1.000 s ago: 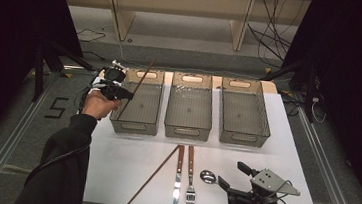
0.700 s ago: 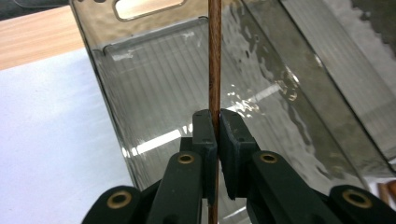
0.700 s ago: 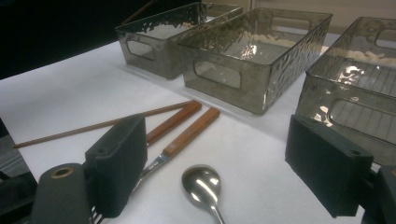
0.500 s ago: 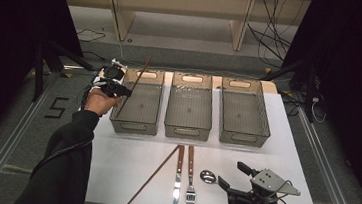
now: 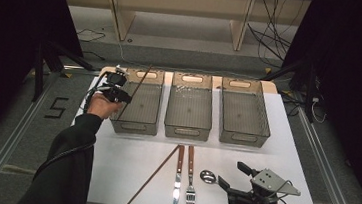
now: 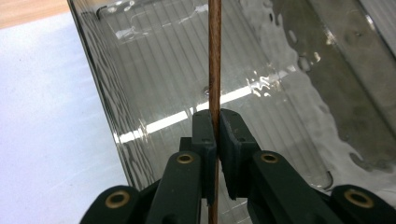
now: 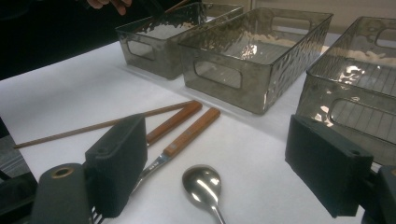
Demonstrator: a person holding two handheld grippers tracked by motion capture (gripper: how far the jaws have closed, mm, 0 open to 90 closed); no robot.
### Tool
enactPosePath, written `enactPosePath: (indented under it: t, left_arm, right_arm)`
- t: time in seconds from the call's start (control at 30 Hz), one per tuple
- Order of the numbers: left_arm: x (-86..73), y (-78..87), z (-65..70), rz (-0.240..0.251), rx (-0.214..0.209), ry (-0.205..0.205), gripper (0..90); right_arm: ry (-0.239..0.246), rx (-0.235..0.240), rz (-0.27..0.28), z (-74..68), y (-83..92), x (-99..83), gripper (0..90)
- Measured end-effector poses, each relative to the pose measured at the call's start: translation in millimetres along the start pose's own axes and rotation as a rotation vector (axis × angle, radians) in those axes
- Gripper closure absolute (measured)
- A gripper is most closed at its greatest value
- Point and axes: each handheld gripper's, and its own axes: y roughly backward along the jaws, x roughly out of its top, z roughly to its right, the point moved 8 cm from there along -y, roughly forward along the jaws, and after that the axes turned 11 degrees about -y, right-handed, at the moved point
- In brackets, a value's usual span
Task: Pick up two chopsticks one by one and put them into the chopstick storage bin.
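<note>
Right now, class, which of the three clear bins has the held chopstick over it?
The leftmost bin: the left gripper holds the chopstick over it. The others have nothing over them.

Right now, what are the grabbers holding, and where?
The left gripper pinches a chopstick partway along its shaft, over the left bin. The right gripper holds nothing.

Lab: black-curtained table [image 5: 111, 175], cables [image 5: 270, 40]

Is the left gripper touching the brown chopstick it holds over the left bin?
Touching. In the left gripper view, the left gripper has both pads pressed against the chopstick, with no gap.
</note>
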Motion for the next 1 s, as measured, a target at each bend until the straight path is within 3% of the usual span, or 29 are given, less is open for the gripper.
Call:
enactPosePath:
  t: [0.17,0.2,0.23,0.27,0.3,0.33,0.47,0.53,0.73,1.0]
  left_arm:
    - [-4.2,-3.1,-2.8,-0.007,0.010,0.017,83.5]
    - [-4.4,-3.2,-2.2,-0.004,0.007,0.020,77.4]
    - [-4.1,-2.8,-1.5,0.003,0.002,0.020,77.4]
    - [-3.9,-1.6,-1.6,0.009,0.002,0.016,68.8]
    - [-3.4,-0.2,-1.3,0.015,0.004,0.021,68.8]
    - [-2.5,1.4,-0.7,0.024,0.005,0.028,61.3]
    - [0.0,13.7,5.9,0.047,-0.011,0.026,52.3]
    - [2.2,23.0,11.7,0.064,-0.032,0.025,43.8]
    - [1.3,51.5,30.4,0.118,-0.063,0.014,31.1]
    - [-25.6,67.8,69.2,0.106,-0.086,-0.055,26.1]
  right_arm:
    - [-0.002,-0.001,-0.001,0.2,0.0,-0.1,21.6]
    - [0.000,-0.001,-0.001,0.1,-0.1,-0.1,21.6]
    - [0.000,-0.001,-0.001,0.1,-0.1,-0.1,21.6]
    - [-0.001,-0.001,0.000,-0.1,-0.1,0.0,21.6]
    - [-0.001,-0.001,0.000,-0.1,-0.1,0.0,21.6]
    - [-0.001,-0.001,-0.001,0.0,-0.1,-0.1,21.6]
    - [-0.001,-0.003,-0.001,-0.1,0.1,-0.1,21.6]
    - [-0.001,-0.002,-0.001,0.0,0.0,-0.2,21.6]
    - [0.000,-0.004,0.000,-0.4,0.2,-0.1,21.6]
    - [0.003,-0.002,-0.001,-1.5,0.1,0.0,21.6]
